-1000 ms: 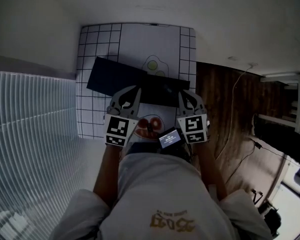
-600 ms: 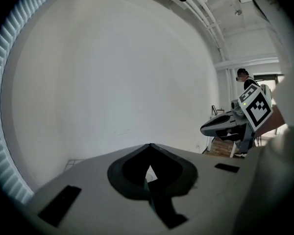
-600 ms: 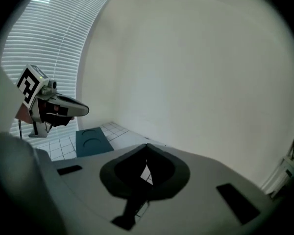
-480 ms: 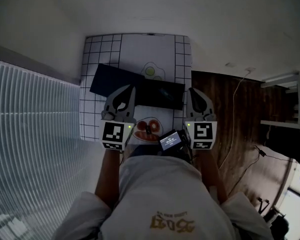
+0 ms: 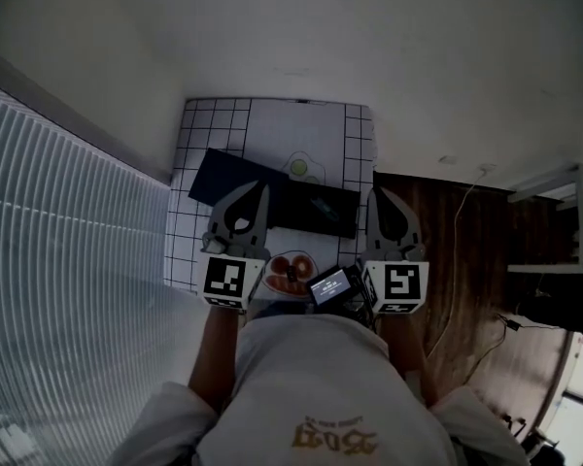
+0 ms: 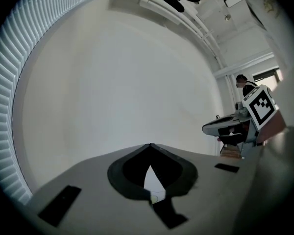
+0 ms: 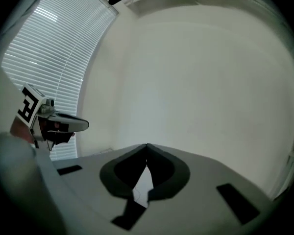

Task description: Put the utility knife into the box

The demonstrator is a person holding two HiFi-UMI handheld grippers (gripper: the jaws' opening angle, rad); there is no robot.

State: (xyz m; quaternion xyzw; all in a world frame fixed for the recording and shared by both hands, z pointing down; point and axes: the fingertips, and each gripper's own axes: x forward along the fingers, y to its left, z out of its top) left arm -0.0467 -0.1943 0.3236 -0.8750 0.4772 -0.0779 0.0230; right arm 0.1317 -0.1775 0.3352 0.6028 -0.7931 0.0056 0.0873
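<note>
Both grippers have drawn back toward the person since the earlier frame. L gripper (image 5: 261, 188) now overlaps only the near-left part of the box (image 5: 296, 202). R gripper (image 5: 378, 193) sits at the right edge of the counter (image 5: 214, 124), partly over the wood floor (image 5: 437, 221).

Fingers, L gripper view (image 6: 150, 145): closed tip to tip, nothing between, aimed at a white wall.
Fingers, R gripper view (image 7: 146, 145): closed tip to tip, nothing between.

Box: dark, flat on the grid-pattern counter, approx. centre.
Utility knife: not positively identified. Pale mark (image 5: 323, 205) inside the box's right half is too small to tell.
</note>
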